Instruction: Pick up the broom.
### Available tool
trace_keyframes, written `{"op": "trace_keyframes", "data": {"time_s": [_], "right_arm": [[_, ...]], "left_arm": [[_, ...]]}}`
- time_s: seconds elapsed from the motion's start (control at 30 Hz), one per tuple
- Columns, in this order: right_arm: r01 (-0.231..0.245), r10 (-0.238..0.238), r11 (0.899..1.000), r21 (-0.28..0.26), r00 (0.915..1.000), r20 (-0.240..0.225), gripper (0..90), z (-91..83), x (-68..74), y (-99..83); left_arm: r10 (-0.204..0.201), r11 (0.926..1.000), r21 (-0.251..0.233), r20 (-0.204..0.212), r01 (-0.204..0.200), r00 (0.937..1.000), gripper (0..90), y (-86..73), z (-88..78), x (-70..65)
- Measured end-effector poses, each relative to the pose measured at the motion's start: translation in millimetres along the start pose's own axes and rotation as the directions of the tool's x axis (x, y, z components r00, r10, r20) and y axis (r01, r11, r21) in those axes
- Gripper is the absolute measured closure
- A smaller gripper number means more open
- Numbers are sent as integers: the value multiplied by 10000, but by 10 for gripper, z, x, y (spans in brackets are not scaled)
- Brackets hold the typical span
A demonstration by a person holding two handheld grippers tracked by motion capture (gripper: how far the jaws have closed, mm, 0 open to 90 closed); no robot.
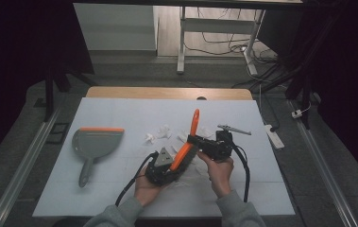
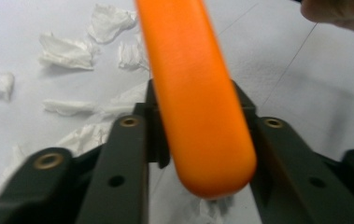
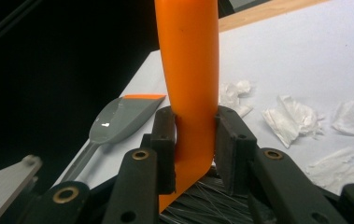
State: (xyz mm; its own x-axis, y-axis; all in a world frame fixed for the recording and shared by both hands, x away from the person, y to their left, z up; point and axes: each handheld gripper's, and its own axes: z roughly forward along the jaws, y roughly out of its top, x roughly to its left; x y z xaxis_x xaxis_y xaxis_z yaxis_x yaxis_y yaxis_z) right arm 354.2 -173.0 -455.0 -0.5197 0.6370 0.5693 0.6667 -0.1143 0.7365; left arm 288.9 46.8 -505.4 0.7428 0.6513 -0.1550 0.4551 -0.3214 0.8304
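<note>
Orange brush handle (image 1: pixel 189 137) hangs above the worktop (image 1: pixel 120 189), clamped by both left tongs (image 1: pixel 168 161) and right tongs (image 1: pixel 199 142); twisting either could snap it loose onto the paper scraps (image 1: pixel 160 133).

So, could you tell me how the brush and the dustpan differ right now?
The brush is held off the table, its orange handle slanting upward, while the dustpan lies flat on the white table. The brush is clamped by both the left gripper and the right gripper; the dustpan sits apart at the left, untouched. The brush handle is all orange; the dustpan is grey with just an orange lip. Both share that orange.
</note>
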Motion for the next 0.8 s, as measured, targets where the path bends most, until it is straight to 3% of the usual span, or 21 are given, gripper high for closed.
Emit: {"op": "trace_keyframes", "data": {"time_s": [0.2,0.37,0.7,0.8], "right_arm": [[143,-145,9998,-141,9997,-179,699,-16,51,13],[199,-203,9997,-106,9990,-386,693,-22,77,30],[758,-752,9970,122,9961,-472,624,1,99,43],[875,-864,9960,202,9950,-495,584,-3,101,50]], "left_arm": [[-158,9999,31,-95,158,9998,774,9,-63,100],[45,10000,56,-116,-45,9999,784,27,-139,154],[334,9992,226,-156,-331,9993,792,57,-245,255],[216,9996,173,-106,-214,9997,793,71,-303,308]]}}
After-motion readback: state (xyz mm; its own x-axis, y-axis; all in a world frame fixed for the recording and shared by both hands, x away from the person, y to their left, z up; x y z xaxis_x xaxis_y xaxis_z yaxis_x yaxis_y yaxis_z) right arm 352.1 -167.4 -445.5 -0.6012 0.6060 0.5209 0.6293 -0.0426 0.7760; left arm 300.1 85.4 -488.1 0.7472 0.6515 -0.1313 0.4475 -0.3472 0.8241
